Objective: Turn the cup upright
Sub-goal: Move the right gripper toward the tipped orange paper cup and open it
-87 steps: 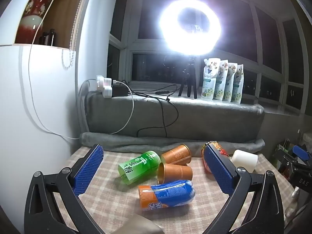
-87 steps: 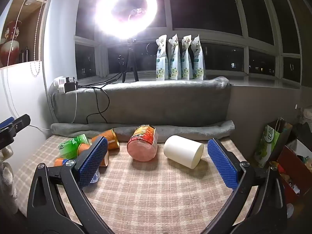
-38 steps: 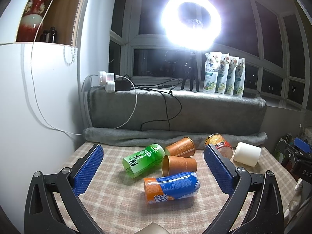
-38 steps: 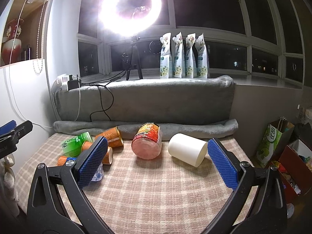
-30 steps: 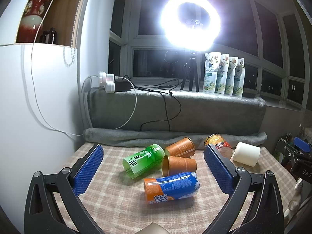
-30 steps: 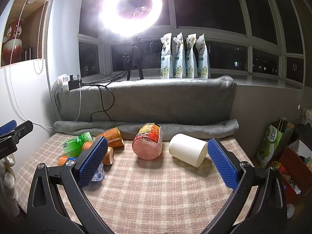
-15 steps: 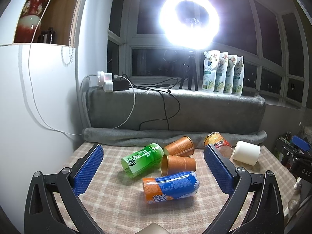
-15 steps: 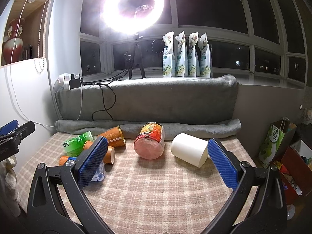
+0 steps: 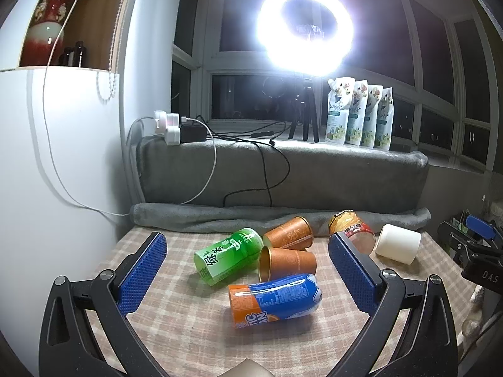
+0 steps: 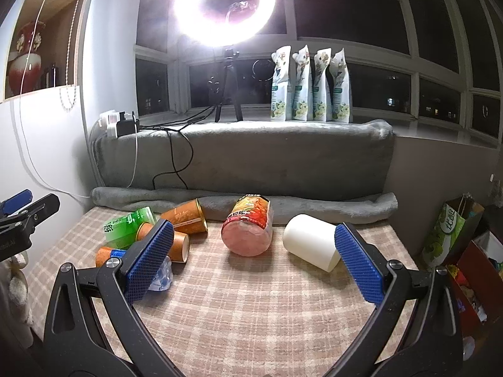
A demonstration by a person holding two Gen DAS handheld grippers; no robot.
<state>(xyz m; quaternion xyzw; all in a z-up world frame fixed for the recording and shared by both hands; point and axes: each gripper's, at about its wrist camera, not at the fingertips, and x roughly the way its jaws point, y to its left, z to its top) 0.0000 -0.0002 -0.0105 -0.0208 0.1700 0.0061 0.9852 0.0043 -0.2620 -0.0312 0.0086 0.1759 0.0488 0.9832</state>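
Six cups lie toppled on the checked table [image 10: 251,308], and crowding is the main risk. In the left wrist view, at lower centre, the orange-and-blue cup [image 9: 275,300], the nearer brown paper cup [image 9: 287,262], the farther brown paper cup [image 9: 289,233] and the green tea cup [image 9: 229,255] lie touching or just beside one another, so jaws reaching for one would likely nudge a neighbour and set it rolling; any of them, being round, could roll toward the table edge. The left gripper [image 9: 248,278] hovers over this cluster with its jaws wide apart, holding nothing. The right gripper [image 10: 254,262] is likewise spread and empty, framing the red-and-yellow printed cup [image 10: 248,227] at centre and the white cup [image 10: 309,245] just right of it. The task does not say which cup comes first; I judge the white one the safest start, since it lies apart from the others with open table around it. It is plain and cylindrical, lying on its side with one end toward the lower right of the right wrist view, and looks light enough to crush or slip if squeezed hard.
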